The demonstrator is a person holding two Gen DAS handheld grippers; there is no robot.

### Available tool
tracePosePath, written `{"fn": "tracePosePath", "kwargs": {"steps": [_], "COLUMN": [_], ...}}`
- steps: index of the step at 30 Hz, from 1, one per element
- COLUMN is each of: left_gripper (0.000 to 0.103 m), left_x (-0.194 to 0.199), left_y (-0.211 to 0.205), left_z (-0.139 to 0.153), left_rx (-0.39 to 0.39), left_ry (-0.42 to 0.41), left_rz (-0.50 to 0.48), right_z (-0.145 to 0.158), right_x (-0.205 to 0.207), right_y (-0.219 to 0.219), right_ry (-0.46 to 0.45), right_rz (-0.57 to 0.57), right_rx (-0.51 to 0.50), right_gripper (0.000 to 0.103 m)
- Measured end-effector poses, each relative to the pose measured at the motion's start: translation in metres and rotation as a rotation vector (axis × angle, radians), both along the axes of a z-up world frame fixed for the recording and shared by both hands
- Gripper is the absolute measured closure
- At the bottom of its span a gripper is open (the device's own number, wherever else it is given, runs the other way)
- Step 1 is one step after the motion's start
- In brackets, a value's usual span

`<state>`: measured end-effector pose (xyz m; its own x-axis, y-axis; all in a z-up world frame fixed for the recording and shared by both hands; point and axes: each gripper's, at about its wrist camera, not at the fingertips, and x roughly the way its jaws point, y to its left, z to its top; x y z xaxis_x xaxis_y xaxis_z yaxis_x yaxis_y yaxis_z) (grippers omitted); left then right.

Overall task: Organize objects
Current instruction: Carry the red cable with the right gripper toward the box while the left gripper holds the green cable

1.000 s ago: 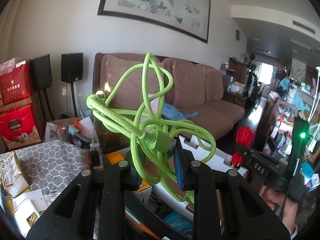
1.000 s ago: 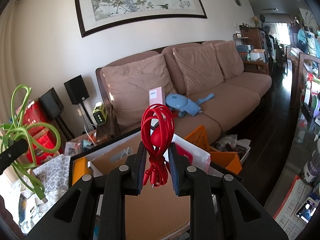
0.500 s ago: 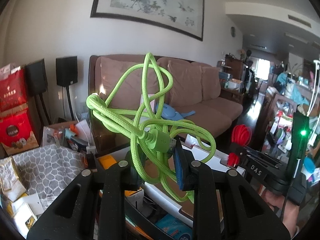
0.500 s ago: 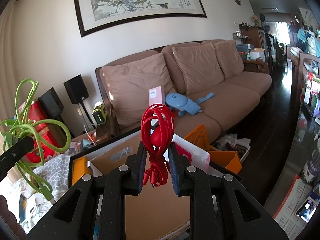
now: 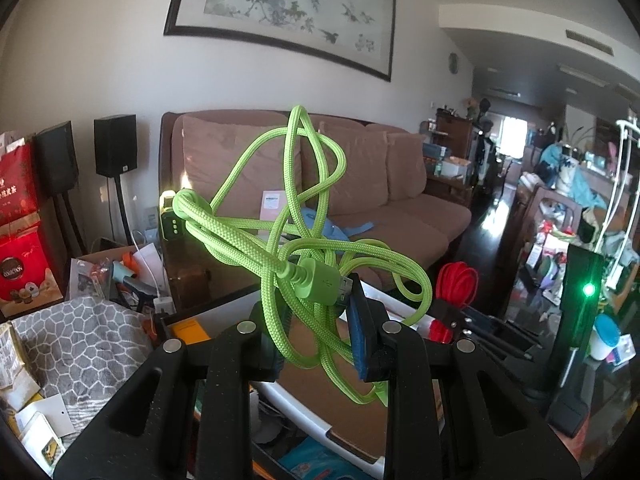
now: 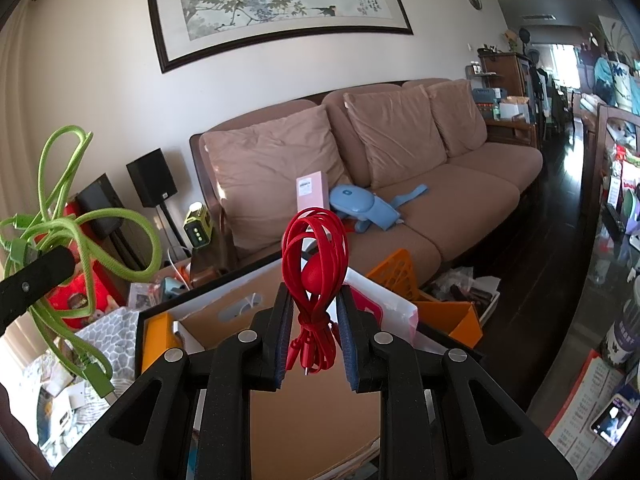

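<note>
Braided matt green cable (image 5: 256,256); smooth rubbery red cable (image 6: 316,248); plush sofa (image 6: 400,168)

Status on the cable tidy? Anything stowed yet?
Both picked up, neither stowed. Left gripper holds the tangled green cable in the air; right gripper holds the coiled red cable. Left: set each down, perhaps in the cardboard box below.

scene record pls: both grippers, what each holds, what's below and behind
left gripper: shut on green cable, a loose tangle, plug by the jaws
right gripper: shut on red cable, a neat bundle
height: both cables held in the air
below: open cardboard box, orange crate beside it
behind: brown sofa with pink box and blue item; framed painting on the wall
cross-view: each gripper shows at the edge of the other's view
</note>
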<state>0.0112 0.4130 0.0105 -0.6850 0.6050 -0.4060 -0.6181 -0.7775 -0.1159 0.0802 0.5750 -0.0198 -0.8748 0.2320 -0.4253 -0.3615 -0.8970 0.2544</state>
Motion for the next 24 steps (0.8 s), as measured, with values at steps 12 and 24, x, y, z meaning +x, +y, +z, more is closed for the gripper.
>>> {"fn": "tracePosePath", "kwargs": {"steps": [12, 24], "left_gripper": [0.079, 0.079], "left_x": [-0.005, -0.018], "left_y": [0.015, 0.02], "left_z": [0.007, 0.012], "left_rx": [0.003, 0.02], "left_ry": [0.003, -0.014], "left_rz": [-0.022, -0.028], "right_z": [-0.003, 0.0], "right_x": [0.003, 0.001], "right_y": [0.003, 0.001], "right_ry": [-0.002, -0.004], "right_rz": [-0.002, 0.026], "right_rx": [0.003, -0.028], "right_gripper": [0.082, 0.082]}}
